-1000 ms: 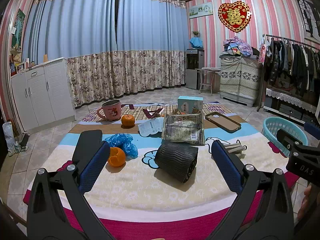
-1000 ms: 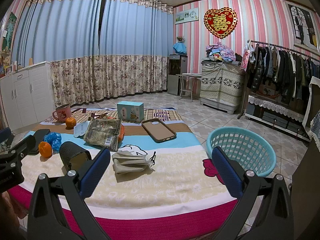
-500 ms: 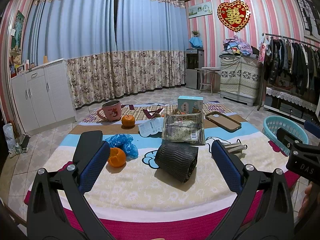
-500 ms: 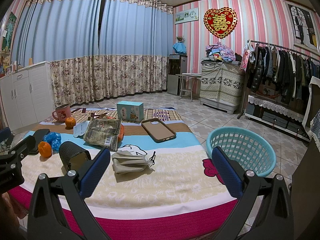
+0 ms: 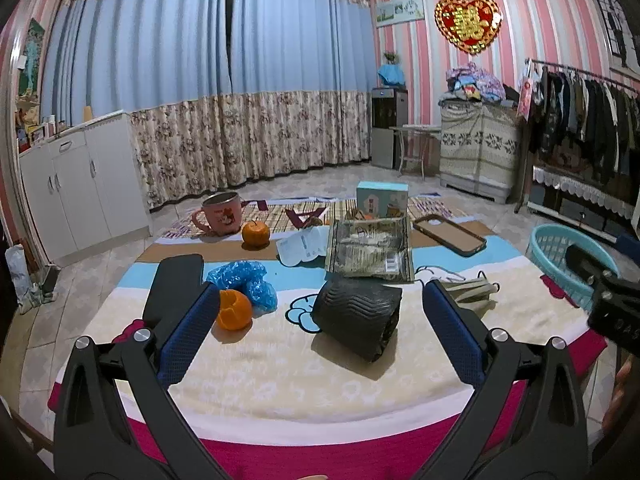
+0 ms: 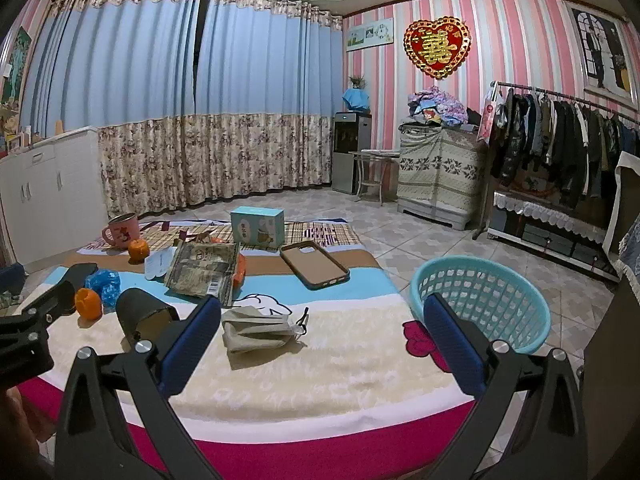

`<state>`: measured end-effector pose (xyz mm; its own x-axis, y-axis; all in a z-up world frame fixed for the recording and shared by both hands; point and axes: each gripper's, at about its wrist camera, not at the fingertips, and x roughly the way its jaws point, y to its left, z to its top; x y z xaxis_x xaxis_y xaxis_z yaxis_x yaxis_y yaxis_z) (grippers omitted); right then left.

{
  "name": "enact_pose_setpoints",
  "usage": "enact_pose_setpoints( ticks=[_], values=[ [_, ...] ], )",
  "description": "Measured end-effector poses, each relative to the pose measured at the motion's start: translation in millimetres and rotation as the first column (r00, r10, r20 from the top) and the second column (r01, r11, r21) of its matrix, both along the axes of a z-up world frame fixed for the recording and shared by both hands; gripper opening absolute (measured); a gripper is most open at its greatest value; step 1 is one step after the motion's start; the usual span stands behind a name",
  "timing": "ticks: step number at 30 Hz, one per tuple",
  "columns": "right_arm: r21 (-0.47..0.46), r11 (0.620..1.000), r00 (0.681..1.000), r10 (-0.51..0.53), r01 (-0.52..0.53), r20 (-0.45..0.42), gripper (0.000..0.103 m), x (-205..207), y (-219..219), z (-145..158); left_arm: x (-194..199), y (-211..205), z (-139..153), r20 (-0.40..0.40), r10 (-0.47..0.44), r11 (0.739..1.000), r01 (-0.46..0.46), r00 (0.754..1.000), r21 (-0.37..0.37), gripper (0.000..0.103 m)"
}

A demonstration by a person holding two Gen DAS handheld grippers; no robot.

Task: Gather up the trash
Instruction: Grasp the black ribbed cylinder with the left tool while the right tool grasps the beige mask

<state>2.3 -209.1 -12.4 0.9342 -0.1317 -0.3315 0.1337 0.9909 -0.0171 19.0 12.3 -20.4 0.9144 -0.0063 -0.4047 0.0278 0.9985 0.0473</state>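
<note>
We hold both grippers, left gripper point(image 5: 316, 332) and right gripper point(image 6: 322, 338), over the worktop point(image 6: 320, 384) with fingers wide apart, holding nothing, ready to pick. The crumpled mask point(image 6: 256, 328) lies between our right fingers. The blue basket point(image 6: 478, 300) beside the worktop looks empty.

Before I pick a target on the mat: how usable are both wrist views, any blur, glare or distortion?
Left wrist: sharp, evenly lit, soft shadow beside the black roll; strong fisheye bend at the curtains, dark corners. Right wrist: equally sharp, no glare on the basket or folded mask; edges curve.
</note>
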Motion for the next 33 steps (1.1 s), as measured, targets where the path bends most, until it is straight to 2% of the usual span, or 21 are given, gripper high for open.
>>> enact_pose_setpoints(
  ticks=[4, 7, 12, 16, 19, 22, 26, 28, 30, 33],
  values=[
    [0.011, 1.0, 1.0, 0.005, -0.005, 0.005, 0.099, 4.9, 0.4, 3.5, 16.8, 1.3, -4.9, -0.057, -0.039, 0.999, 0.039, 0.998, 0.001, 0.098],
    [0.033, 0.999, 1.0, 0.014, -0.013, -0.023, 0.099, 15.5, -3.5, 2.2, 35.0, -3.3, -9.6, -0.085, -0.08, 0.996, 0.084, 0.993, 0.04, 0.098],
    [0.046, 0.999, 0.992, -0.002, 0.007, -0.124, 0.099, 42.4, -11.9, -11.5, 67.7, -8.9, -29.3, -0.18, -0.162, 0.983, 0.174, 0.97, 0.052, 0.098],
    [0.084, 0.996, 0.976, 0.007, 0.012, -0.218, 0.099, 65.5, -21.3, -29.3, 82.9, -12.8, -43.7, -0.23, -0.195, 0.976, 0.212, 0.953, 0.05, 0.098],
    [0.085, 0.996, 0.967, 0.009, 0.013, -0.254, 0.099, 76.4, -21.9, -36.9, 91.8, -12.1, -51.0, -0.251, -0.221, 0.972, 0.234, 0.943, 0.023, 0.098],
    [0.101, 0.995, 0.958, 0.014, 0.015, -0.288, 0.099, 87.1, -21.3, -41.5, 101.8, -10.9, -60.5, -0.272, -0.222, 0.971, 0.239, 0.936, 0.027, 0.098],
    [0.095, 0.995, 0.944, 0.037, -0.006, -0.329, 0.099, 99.4, -18.4, -48.9, 113.9, -2.9, -63.2, -0.297, -0.258, 0.966, 0.253, 0.92, -0.055, 0.098],
    [0.102, 0.995, 0.933, 0.057, -0.022, -0.356, 0.099, 106.2, -15.8, -54.7, 117.6, -1.4, -62.0, -0.295, -0.273, 0.962, 0.263, 0.916, -0.074, 0.098],
    [0.101, 0.994, 0.926, 0.065, -0.03, -0.372, 0.099, 110.7, -14.6, -58.9, 118.6, -0.3, -61.6, -0.294, -0.288, 0.958, 0.274, 0.911, -0.088, 0.094],
    [0.083, 0.996, 0.92, 0.073, -0.045, -0.386, 0.099, 118.1, -9.1, -62.6, 119.7, 0.7, -63.1, -0.314, -0.305, 0.952, 0.287, 0.899, -0.105, 0.078]
  ],
)
